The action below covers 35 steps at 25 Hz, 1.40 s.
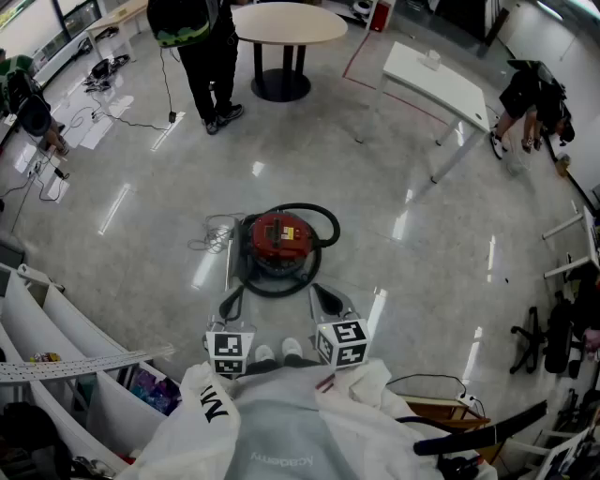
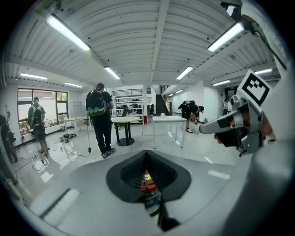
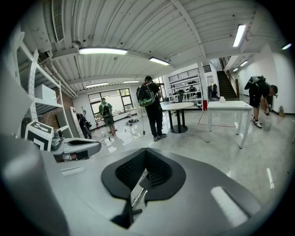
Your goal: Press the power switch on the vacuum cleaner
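Note:
A red vacuum cleaner [image 1: 280,239] ringed by its black hose [image 1: 323,225] stands on the floor just ahead of my feet. My left gripper [image 1: 232,304] and right gripper [image 1: 326,299] hover side by side just short of its near side, both pointing at it, neither touching. Each shows its jaws closed together with nothing held. In the left gripper view the left gripper [image 2: 147,156] leaves only a thin slit, through which a strip of the red vacuum cleaner [image 2: 146,181] shows; the right gripper [image 2: 230,123] is at the right. The right gripper [image 3: 146,152] looks the same.
A loose cable coil [image 1: 216,234] lies left of the vacuum. A person with a backpack [image 1: 202,52] stands by a round table [image 1: 289,23]. A white table [image 1: 436,80] and a bending person [image 1: 530,98] are at the far right. White shelving [image 1: 52,342] stands at my left, chairs [image 1: 548,337] at my right.

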### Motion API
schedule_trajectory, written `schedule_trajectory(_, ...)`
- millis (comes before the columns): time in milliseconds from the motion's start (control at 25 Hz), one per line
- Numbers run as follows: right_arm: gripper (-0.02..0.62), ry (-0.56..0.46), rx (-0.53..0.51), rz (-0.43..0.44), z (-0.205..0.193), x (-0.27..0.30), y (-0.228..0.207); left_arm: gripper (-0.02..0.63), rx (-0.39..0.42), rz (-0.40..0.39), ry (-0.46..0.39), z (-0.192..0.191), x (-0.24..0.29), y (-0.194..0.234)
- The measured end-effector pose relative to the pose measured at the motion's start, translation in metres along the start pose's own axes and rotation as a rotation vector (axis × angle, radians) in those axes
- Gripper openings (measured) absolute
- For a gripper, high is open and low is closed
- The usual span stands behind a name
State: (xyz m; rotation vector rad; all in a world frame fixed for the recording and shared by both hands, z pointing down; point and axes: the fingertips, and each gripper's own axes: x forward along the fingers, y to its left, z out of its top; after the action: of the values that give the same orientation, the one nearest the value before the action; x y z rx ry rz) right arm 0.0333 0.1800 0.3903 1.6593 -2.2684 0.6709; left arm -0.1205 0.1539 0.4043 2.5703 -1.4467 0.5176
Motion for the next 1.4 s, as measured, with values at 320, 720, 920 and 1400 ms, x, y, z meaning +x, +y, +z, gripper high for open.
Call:
schedule_trajectory(320,-0.002,0.001,0.001,0.001,-0.001,-0.005,0.005,0.0,0.004,-0.006,0.004,-0.001,-0.006,-0.002)
schedule_trajectory(720,0.0,-0.021,0.048,0.016,0.001,-0.003,-0.003,0.0,0.016,-0.009,0.022,-0.001,0.002,-0.006)
schedule_trajectory(920,0.0,-0.019,0.055,0.031,0.003,0.001,-0.018,0.0,0.031,-0.004,0.034,0.004,0.012,-0.014)
schedule_trajectory(1400,0.0,-0.01,0.074,0.044,0.002,0.007,-0.053,0.0,0.045,0.019,0.053,0.009,0.033,-0.033)
